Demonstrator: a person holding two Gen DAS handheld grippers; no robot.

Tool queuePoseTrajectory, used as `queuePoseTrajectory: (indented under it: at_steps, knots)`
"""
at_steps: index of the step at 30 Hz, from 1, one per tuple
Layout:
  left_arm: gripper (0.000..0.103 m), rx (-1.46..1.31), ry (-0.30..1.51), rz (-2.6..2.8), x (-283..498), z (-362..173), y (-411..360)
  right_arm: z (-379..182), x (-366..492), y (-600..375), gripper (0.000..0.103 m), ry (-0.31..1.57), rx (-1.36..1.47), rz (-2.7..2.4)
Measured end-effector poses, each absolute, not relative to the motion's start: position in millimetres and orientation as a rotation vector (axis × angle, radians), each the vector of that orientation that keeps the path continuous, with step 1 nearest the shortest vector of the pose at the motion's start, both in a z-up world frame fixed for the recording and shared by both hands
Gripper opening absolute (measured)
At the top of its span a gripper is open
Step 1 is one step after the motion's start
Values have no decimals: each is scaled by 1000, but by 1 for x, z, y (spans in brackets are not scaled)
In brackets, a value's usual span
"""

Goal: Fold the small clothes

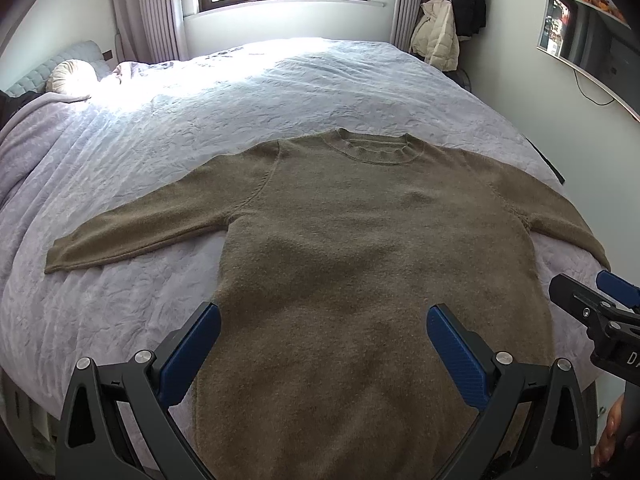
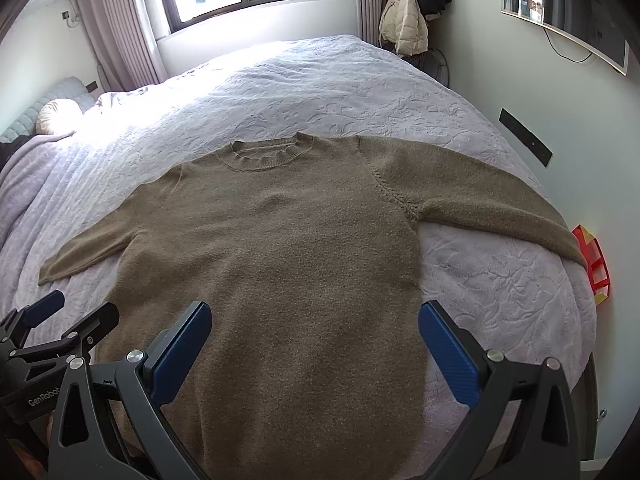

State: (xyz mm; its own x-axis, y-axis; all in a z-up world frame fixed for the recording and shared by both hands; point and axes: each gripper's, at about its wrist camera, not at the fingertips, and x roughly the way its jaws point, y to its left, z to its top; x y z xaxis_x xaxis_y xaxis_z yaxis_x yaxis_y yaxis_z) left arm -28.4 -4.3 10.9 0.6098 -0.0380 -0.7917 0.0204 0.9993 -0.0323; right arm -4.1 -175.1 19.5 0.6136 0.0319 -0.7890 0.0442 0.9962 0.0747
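Left wrist view: my left tongs (image 1: 323, 330) hang spread and empty over the hem end of the brown sweater (image 1: 360, 248); my right tongs (image 2: 315, 328) are likewise spread, gripping nothing. Beyond them the sweater lies flat, front up, near the bed's (image 2: 500, 280) foot edge, collar (image 2: 266, 156) farthest. Its right sleeve (image 2: 500, 210) reaches the bed's side edge, so I judge a careless pull could drag it off.

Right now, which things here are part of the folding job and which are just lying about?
For the job: brown sweater, spread flat on the bed; left gripper and right gripper, both open.
Lying about: pillow, hanging jackets, red rack.
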Motion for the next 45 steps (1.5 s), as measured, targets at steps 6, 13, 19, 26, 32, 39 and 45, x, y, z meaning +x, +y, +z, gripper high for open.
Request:
queuePoseTrajectory:
  at_steps: [6,13,19,26,32,39,45]
  knots:
    - [103,2,898,-22,-30,12,-6,18,-3,-173,103,916,80,-15]
    - [103,3,895,-17,-30,14,-5,18,-2,-172,103,914,70,-20]
    - [103,21,912,-8,-29,11,-6,18,-2,-172,103,917,64,-26]
    - [103,45,909,13,-30,10,-6,17,-1,-171,103,923,52,-35]
    - [103,67,895,12,-34,13,-9,16,-1,-171,103,929,56,-36]
    - [103,74,890,0,-36,15,-12,15,-1,-170,103,933,57,-36]
    - [103,79,891,2,-36,14,-13,12,-1,-170,103,941,68,-37]
